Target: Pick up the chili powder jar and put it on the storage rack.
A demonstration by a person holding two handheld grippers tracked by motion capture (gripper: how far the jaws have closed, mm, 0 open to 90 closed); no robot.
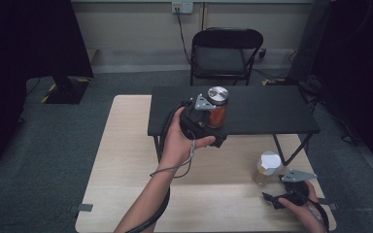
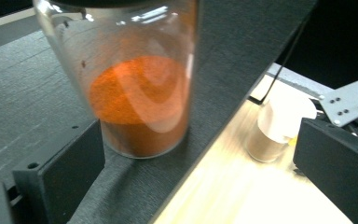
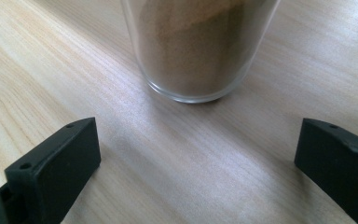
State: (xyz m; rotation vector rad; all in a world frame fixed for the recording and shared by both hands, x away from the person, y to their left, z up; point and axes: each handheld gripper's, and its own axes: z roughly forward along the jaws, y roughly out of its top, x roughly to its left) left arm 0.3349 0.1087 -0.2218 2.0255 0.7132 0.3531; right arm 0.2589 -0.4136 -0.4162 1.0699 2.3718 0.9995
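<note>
right hand-held gripper [image 1: 278, 199]: nearest to the person, resting low on the wooden counter [image 1: 126, 160] at its near right corner; in the right gripper view its two black jaws stand wide apart with bare wood between them, gripping nothing.
brown-powder jar [image 1: 267, 168]: clear glass with a white lid, standing on the counter just beyond those jaws, apart from them.
risk at the brown-powder jar: a jaw tip coming in off-centre would probably shove the smooth glass across the wood or tip it rather than bracket it.
left hand-held gripper [image 1: 217, 127]: farther out, at the front edge of the black shelf [image 1: 272, 116]; the left gripper view shows its jaws spread wide, the left pad [image 2: 70, 163] clear of the glass, so the jar looks released.
orange-powder jar [image 2: 135, 88]: upright on the black shelf, close to its front edge, silver lid on top, sitting between the open jaws.
risk at the orange-powder jar: it stands near the drop to the counter; my guess is that a jaw catching the glass on the way back could drag it over the edge, and a fall could break it or spill powder.
writing: no label, brand or lettering can be read on either jar, lid or gripper.
</note>
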